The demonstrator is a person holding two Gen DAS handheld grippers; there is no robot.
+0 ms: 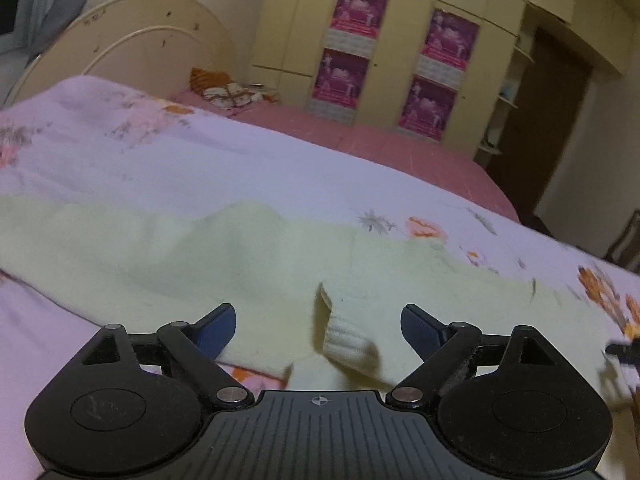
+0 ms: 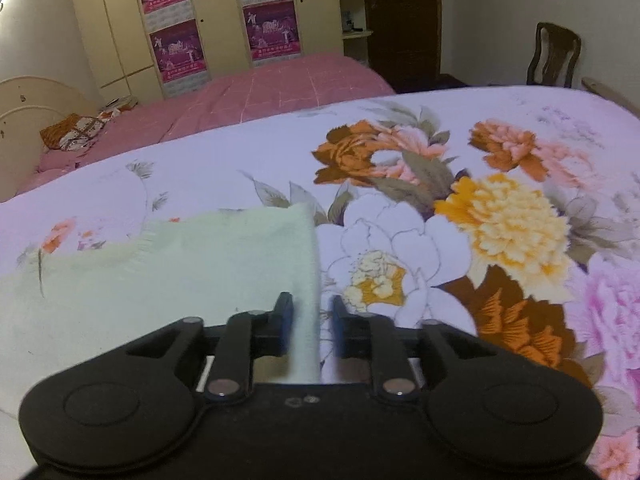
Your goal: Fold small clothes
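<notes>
Knitwear is the thing to fold here: a pale green sweater (image 1: 224,248) lies spread flat on the flowered bedspread (image 2: 500,216) of the bed, nearer to the close edge than to the far one. In the left wrist view its ribbed cuff (image 1: 344,340) rests directly below the left tool (image 1: 318,326), whose jaws stand wide apart and hold nothing. In the right wrist view the right side edge of the sweater runs between the jaws of the right tool (image 2: 310,322). These jaws are narrow, but a gap shows beside the cloth, so I judge that they are not yet pressing it.

The sweater looks soft, light and limp. It will probably sag and stretch when it is lifted from one point, and the knit may cling to the bedspread when it is dragged. I think the best places to hold it are the firmer parts: the ribbed cuff, the hem, or the side seam. A grip on both layers at the edge should stop one layer from slipping away.
</notes>
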